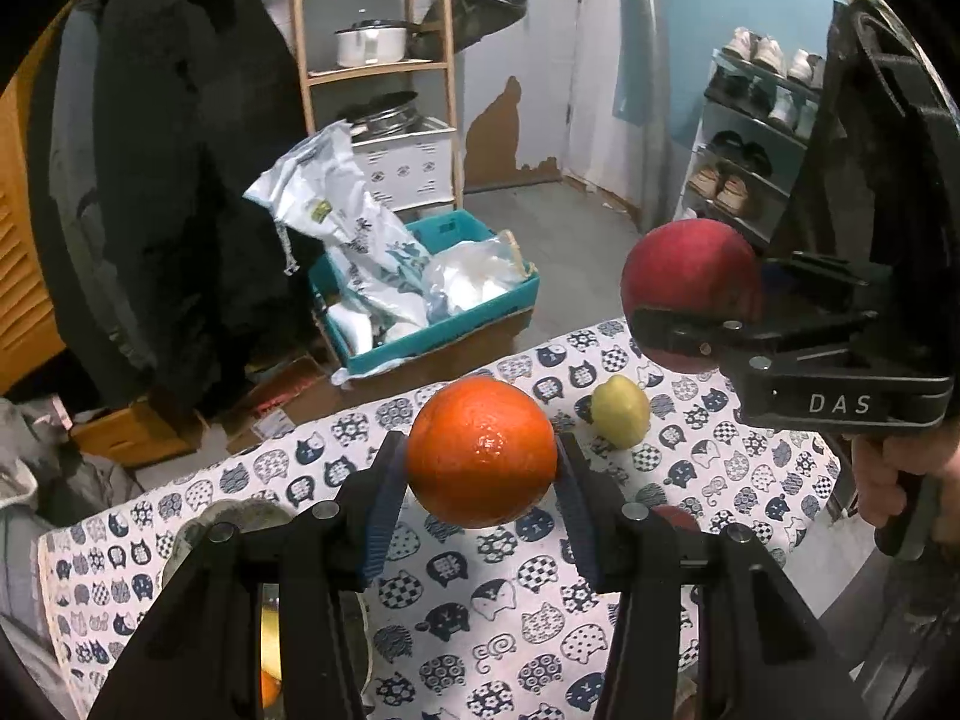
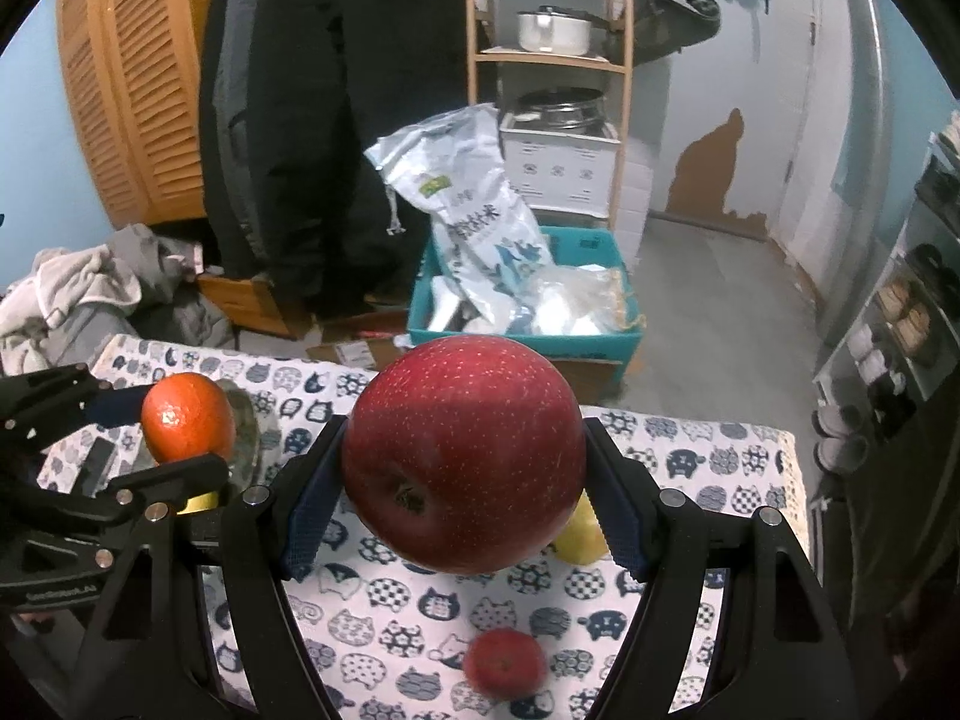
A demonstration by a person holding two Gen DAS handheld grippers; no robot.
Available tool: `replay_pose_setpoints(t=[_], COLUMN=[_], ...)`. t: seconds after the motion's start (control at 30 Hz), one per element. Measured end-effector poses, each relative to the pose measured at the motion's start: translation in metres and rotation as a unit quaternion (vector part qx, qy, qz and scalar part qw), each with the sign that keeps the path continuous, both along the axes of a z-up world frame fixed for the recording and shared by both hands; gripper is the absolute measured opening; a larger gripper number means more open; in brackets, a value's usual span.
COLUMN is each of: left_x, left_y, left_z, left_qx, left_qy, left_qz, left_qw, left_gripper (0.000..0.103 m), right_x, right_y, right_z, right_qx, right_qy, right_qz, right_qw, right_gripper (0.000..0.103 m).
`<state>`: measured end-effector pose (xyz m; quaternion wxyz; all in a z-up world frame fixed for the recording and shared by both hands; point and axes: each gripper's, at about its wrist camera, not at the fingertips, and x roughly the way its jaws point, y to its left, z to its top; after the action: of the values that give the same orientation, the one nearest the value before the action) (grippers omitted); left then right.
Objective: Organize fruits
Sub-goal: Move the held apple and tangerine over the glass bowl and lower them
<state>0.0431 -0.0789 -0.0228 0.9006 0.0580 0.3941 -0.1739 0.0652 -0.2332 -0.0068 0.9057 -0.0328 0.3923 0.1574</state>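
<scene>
My left gripper (image 1: 483,468) is shut on an orange (image 1: 482,450) and holds it above the cat-print tablecloth (image 1: 528,618). My right gripper (image 2: 465,474) is shut on a large red apple (image 2: 465,456), also held in the air. In the left wrist view the right gripper (image 1: 690,318) with the apple (image 1: 690,276) is at the upper right. In the right wrist view the left gripper (image 2: 174,438) with the orange (image 2: 187,418) is at the left. A yellow lemon (image 1: 621,412) lies on the cloth. A small red fruit (image 2: 505,663) lies below the apple.
A grey bowl (image 1: 240,519) sits on the cloth at the left, with yellow and orange fruit showing behind my left gripper's body. Beyond the table's far edge stand a teal crate (image 1: 432,294) of bags, a wooden shelf (image 1: 372,69), a hanging black coat (image 1: 168,180) and a shoe rack (image 1: 750,138).
</scene>
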Motion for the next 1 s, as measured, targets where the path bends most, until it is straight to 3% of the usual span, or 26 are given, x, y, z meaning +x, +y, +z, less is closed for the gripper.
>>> replay_pose_setpoints(t=[0.6, 1.0], left_x=[-0.009, -0.017], left_y=[0.088, 0.162], left_z=[-0.009, -0.034], left_qx=[-0.021, -0.032], left_qy=[0.008, 0.029], left_qz=[0.078, 0.144], left_qw=[0.9967, 0.9887], left_gripper=[0.049, 0.049], right_x=[0.009, 0.024], right_y=[0.09, 0.163], right_z=[-0.001, -0.022], right_qx=[-0.005, 0.007], right_qy=[0.01, 0.049], right_qz=[0.068, 0.115], right_qw=[0.998, 0.992], right_gripper=[0.075, 0.075])
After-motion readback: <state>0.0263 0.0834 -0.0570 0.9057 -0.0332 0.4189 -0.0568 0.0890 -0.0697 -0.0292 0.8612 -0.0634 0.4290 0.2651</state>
